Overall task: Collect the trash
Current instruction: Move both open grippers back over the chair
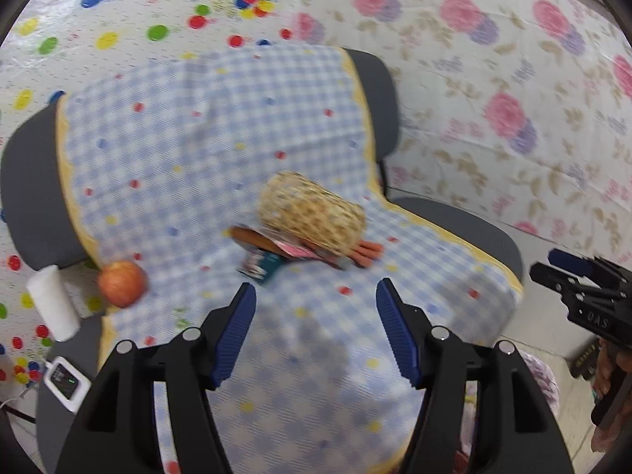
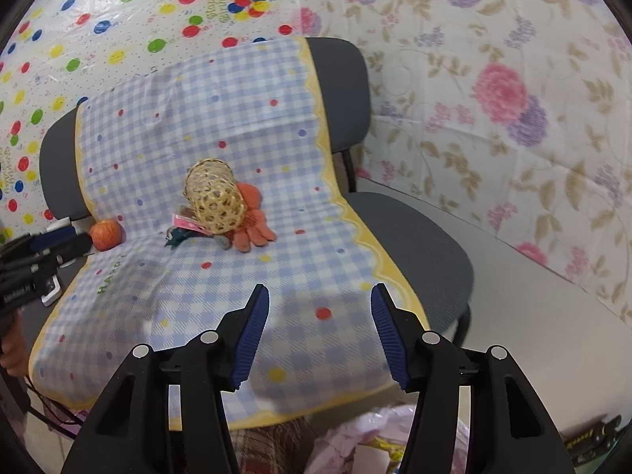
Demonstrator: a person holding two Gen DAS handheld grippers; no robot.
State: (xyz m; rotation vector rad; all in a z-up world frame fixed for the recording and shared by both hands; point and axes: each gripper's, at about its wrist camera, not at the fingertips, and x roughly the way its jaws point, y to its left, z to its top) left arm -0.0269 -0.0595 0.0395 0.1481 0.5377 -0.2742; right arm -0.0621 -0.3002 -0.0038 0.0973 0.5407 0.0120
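Patterned plastic sheeting covers the walls behind a grey upholstered chair [image 2: 414, 237]: bright balloon dots to the left, pink and purple flowers to the right. Over the chair's back and seat lies a blue-and-white checked cloth with a yellow scalloped border [image 2: 245, 126].

Low over the cloth's front part hangs the left gripper [image 1: 314, 296], its blue ribbed pads apart with nothing between them, only cloth showing below. The right gripper [image 2: 320, 296] hangs likewise over the seat's front edge, its jaws spread and empty. Each gripper shows at the edge of the other's view, held in a hand.

Farther up the seat, well apart from both grippers, a pale woven bamboo basket [image 2: 215, 201] lies tipped on its side. An orange knitted glove [image 2: 252, 225] lies beneath and beside it, fingers spread toward the front. Touching the basket's left side sits the trash: a pink flat wrapper [image 2: 187, 223] and, just in front of it, a dark teal crumpled packet [image 2: 175, 237].

Near the cloth's left border rests a red-orange apple [image 2: 106, 234]. Beside it, in the left wrist view, a white paper roll [image 1: 53, 302] stands tilted, and a small white device with a screen [image 1: 67, 383] lies lower down.

Below the seat's front edge, a crumpled pink plastic bag [image 2: 367, 430] shows on the floor.
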